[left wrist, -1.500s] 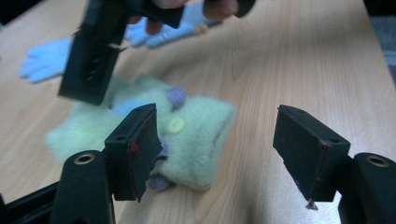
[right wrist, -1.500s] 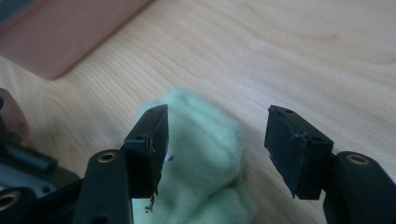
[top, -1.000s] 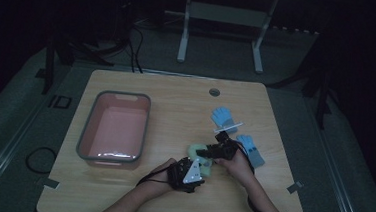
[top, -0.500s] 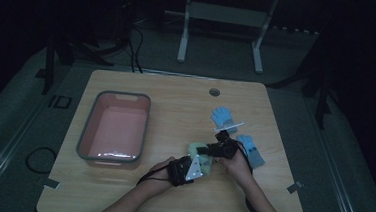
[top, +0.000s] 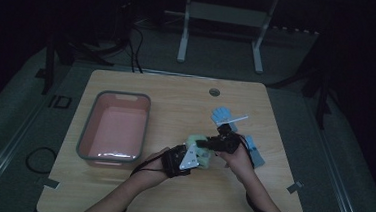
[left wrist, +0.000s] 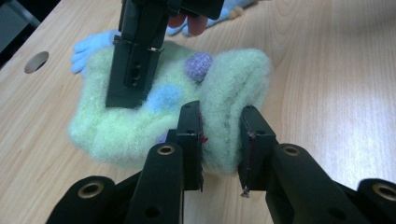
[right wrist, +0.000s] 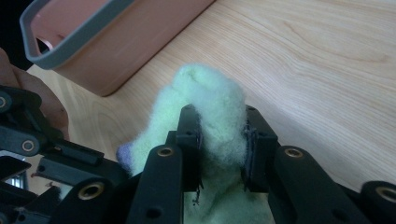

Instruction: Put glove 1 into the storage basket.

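Note:
A fuzzy pale green sock (top: 201, 156) with blue and purple dots sits near the table's front middle, bunched up between both grippers. My left gripper (left wrist: 221, 144) is shut on a thick fold of the sock (left wrist: 140, 126) at its near end. My right gripper (right wrist: 220, 144) has just been closing, and its pads now squeeze another fold of the sock (right wrist: 210, 93). In the high view the left gripper (top: 192, 159) and the right gripper (top: 208, 143) meet over the sock from opposite sides. One right gripper finger (left wrist: 133, 70) rests on the sock's top.
A pink bin with a grey rim (top: 142, 128) stands to the left, its wall (right wrist: 116, 51) close to the sock. A light blue sock (top: 221, 115) lies behind the right hand and a blue-grey one (top: 255, 152) to its right. A cable hole (top: 214, 92) sits at the table's back.
Both grippers have closed onto the green sock and risen a little with it. The sock looks more bunched between them than a second ago.

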A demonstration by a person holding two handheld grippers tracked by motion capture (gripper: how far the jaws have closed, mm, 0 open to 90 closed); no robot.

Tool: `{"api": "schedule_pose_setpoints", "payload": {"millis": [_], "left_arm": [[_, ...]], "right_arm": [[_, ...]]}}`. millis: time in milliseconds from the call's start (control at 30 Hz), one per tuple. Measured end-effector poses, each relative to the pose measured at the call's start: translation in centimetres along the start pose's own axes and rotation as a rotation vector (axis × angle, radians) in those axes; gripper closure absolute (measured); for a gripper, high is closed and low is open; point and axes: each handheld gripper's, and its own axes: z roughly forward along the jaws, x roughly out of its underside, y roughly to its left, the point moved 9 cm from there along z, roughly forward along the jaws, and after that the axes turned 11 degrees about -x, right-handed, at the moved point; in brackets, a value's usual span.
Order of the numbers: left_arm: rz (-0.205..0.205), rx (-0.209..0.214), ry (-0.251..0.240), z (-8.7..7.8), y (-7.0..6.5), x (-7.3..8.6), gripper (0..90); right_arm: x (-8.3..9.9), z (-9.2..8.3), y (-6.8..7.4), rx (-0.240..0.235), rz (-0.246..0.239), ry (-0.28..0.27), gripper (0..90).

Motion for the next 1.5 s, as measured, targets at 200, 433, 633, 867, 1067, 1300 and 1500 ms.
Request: {"api": "schedule_pose_setpoints", "payload": {"millis": [200,433,633,867,1067,1300,1500], "left_arm": [[0.011,-0.005,0.004,-1.0,0.7,0.0,74.1],[0.022,-0.022,0.008,-2.0,2.0,0.0,74.4],[0.032,-0.036,0.017,-3.3,3.6,0.0,74.4],[0.051,-0.055,0.03,-5.1,5.7,0.2,74.5],[0.043,-0.073,0.035,-6.5,7.4,0.8,74.7],[0.041,-0.084,0.062,-7.6,9.1,2.1,74.7],[0.052,-0.099,0.093,-8.6,10.2,3.3,74.7]], "right_arm": [[-1.2,0.1,1.0,-0.009,-0.007,-0.005,72.6],[-2.7,0.3,1.8,-0.004,-0.031,-0.02,72.6],[-4.5,0.7,2.8,-0.004,-0.058,-0.021,72.6],[-7.1,1.5,4.1,-0.005,-0.088,-0.023,72.6],[-9.3,2.5,5.1,-0.011,-0.11,-0.02,72.7],[-11.3,4.3,6.2,-0.02,-0.135,-0.006,72.7],[-12.6,6.0,6.8,-0.024,-0.148,0.005,72.7]]}}
